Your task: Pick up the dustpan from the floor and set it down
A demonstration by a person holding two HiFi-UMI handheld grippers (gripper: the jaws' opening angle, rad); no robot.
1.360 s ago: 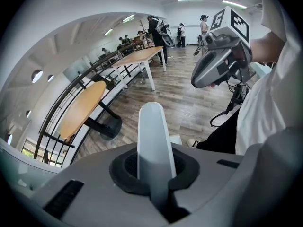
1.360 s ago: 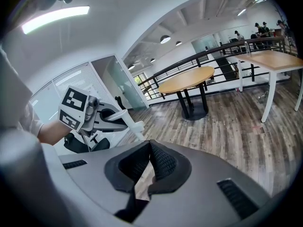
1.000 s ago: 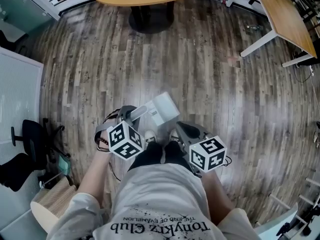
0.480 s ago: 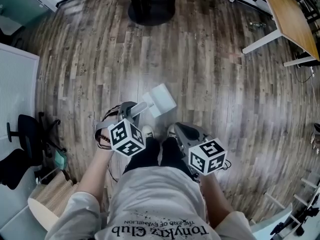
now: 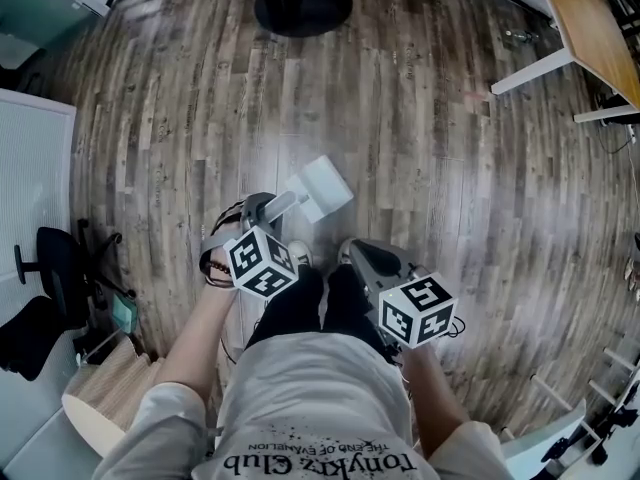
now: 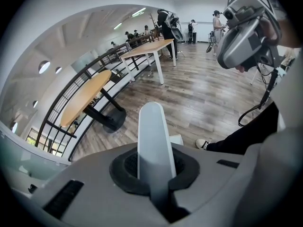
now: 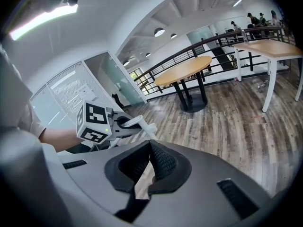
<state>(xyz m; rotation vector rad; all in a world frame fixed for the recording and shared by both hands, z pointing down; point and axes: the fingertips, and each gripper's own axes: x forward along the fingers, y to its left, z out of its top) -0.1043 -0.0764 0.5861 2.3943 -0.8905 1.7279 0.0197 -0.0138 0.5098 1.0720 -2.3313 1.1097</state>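
White dustpan (image 5: 322, 186) now lower | left tongs (image 5: 272, 211) clamp it | right tongs (image 5: 350, 250) closed, empty

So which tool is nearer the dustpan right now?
Left. The left tool is shut on the handle of the dustpan; the right tool sits apart from it by the person's right leg, shut and empty.

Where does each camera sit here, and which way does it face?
Head view: on the person's head, facing steeply down at the floor; torso, arms, legs, left tool, right tool show.
Left gripper view: on left tool, looking along the clamped dustpan toward a round table; a leg shows.
Right gripper view: on right tool, facing the left tool; a forearm shows.
Shared: dustpan in all three.
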